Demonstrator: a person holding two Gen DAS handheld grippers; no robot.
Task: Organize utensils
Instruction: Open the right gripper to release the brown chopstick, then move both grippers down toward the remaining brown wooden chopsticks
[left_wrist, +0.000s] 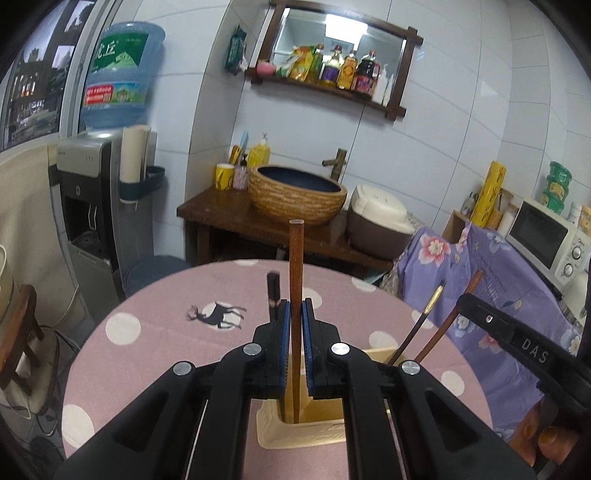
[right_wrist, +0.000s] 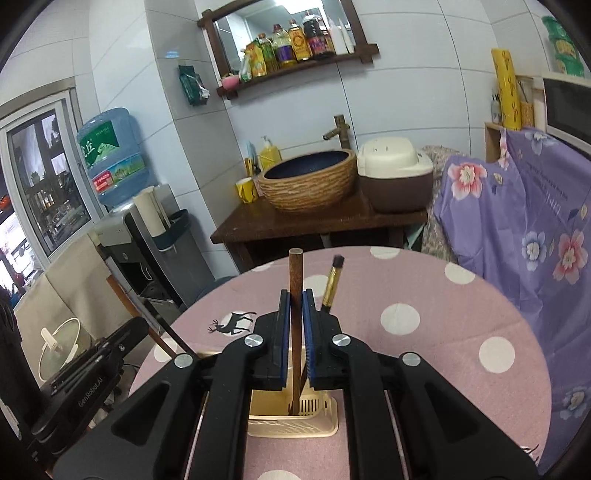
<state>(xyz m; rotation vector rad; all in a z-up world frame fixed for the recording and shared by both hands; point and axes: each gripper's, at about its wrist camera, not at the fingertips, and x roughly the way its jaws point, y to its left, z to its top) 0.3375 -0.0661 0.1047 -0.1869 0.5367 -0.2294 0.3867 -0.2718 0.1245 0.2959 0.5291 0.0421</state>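
Observation:
A cream plastic utensil holder (left_wrist: 306, 432) stands on the round pink dotted table (left_wrist: 155, 332). My left gripper (left_wrist: 296, 314) is shut on a brown wooden chopstick (left_wrist: 296, 258) that stands upright with its lower end inside the holder. A dark chopstick (left_wrist: 273, 291) stands just to its left. My right gripper (right_wrist: 295, 310) is shut on another brown chopstick (right_wrist: 295, 273), upright, its lower end in the holder (right_wrist: 295, 424). A black, gold-banded chopstick (right_wrist: 332, 282) leans beside it. In the left wrist view the right gripper's body (left_wrist: 517, 343) is at the right, with two chopsticks (left_wrist: 432, 314) leaning there.
A wooden stand with a woven basin (left_wrist: 297, 195) and a rice cooker (left_wrist: 376, 221) is behind the table. A water dispenser (left_wrist: 92, 206) stands at the left. A purple floral cloth (left_wrist: 498, 280) and a microwave (left_wrist: 546, 243) are at the right.

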